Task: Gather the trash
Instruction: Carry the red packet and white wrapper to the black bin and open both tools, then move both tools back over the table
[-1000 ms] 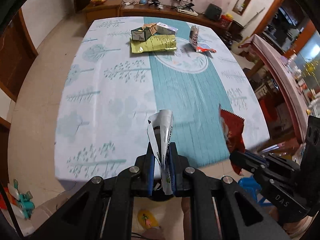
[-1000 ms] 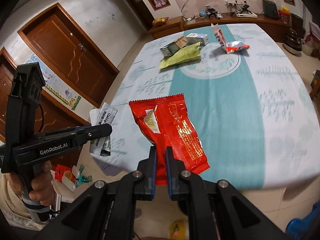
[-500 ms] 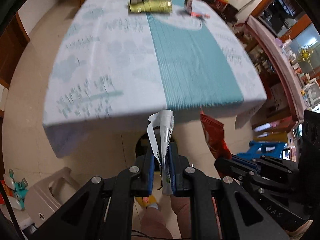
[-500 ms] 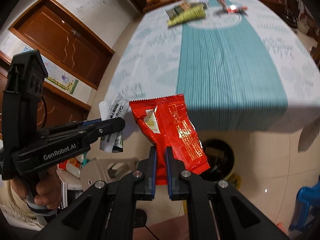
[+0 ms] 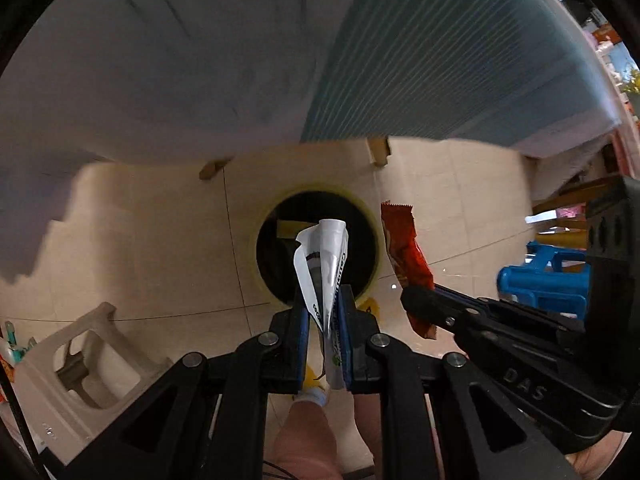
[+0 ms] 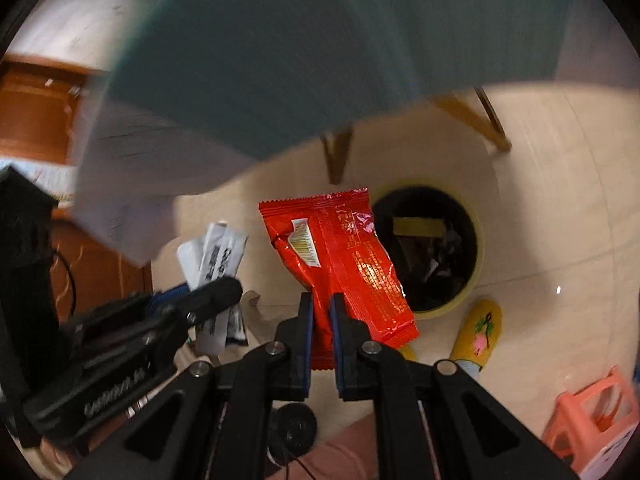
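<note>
My left gripper is shut on a crumpled white wrapper with black print, held above the dark mouth of a yellow-rimmed trash bin on the floor. My right gripper is shut on a red snack packet, which hangs just left of the same bin. In the left wrist view the red packet and the right gripper show to the right of the bin. The right wrist view has the white wrapper and the left gripper at its left. The bin holds dark trash.
The tablecloth's hanging edge fills the top of both views, with wooden table legs behind the bin. A beige plastic stool lies lower left, a blue stool at right, a pink stool lower right. A yellow slipper sits by the bin.
Both grippers have dropped from above the table top to below its edge, still gripping their wrappers. The bin on the floor is now large and directly in front of them.
</note>
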Tool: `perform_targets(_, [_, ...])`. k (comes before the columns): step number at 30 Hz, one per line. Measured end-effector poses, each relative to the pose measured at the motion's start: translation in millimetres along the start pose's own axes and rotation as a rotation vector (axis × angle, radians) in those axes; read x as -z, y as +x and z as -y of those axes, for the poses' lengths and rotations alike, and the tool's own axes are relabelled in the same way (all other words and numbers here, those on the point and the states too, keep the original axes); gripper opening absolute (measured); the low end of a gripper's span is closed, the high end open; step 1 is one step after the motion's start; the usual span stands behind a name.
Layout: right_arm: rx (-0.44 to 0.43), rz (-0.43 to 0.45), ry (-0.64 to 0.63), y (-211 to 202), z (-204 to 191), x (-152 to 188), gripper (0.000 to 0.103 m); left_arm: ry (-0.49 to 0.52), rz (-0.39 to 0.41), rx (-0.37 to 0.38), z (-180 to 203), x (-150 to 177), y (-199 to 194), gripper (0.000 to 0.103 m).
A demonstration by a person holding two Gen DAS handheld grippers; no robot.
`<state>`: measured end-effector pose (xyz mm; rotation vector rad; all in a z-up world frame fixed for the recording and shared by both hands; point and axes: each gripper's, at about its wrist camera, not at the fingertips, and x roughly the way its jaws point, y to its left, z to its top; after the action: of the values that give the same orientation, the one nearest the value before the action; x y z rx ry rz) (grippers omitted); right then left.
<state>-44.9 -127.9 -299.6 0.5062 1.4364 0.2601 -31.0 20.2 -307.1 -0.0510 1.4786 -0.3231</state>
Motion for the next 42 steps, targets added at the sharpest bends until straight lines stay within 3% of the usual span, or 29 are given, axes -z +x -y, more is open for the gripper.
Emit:
perform_targets(4, [0.003,-0.021,0.083,56,42,-7,0.009,0.000,-0.005,-0.027,-2,-7,62,0.015])
perform_targets(7, [0.012,-0.023,0.113,96,68,-17,0.011,0.003,-0.006,-0.058,-2,-12,96,0.026])
perform_targets(9, [0.009,-0.029,0.127,116,82,-23,0.012,0.001,0.008,-0.077,-4,-15,116,0.037])
perform_targets(12, [0.018,-0.044,0.163,143,104,-29,0.015,-0.019,0.014,-0.120,-10,-20,138,0.063])
perform_targets(15, [0.032,-0.055,0.198,161,120,-36,0.032,-0.050,0.003,-0.135,-20,-25,154,0.078])
perform_targets(17, [0.041,-0.056,0.210,168,126,-39,0.052,-0.068,0.008,-0.140,-26,-28,156,0.086])
perform_targets(18, [0.039,-0.057,0.213,170,129,-40,0.055,-0.074,0.015,-0.144,-28,-28,156,0.089])
perform_targets(30, [0.057,-0.050,0.160,154,120,-40,0.057,-0.090,0.010,-0.175,-23,-22,138,0.090])
perform_targets(42, [0.086,-0.045,0.132,108,101,-30,0.057,-0.108,-0.111,-0.152,-18,14,122,0.090])
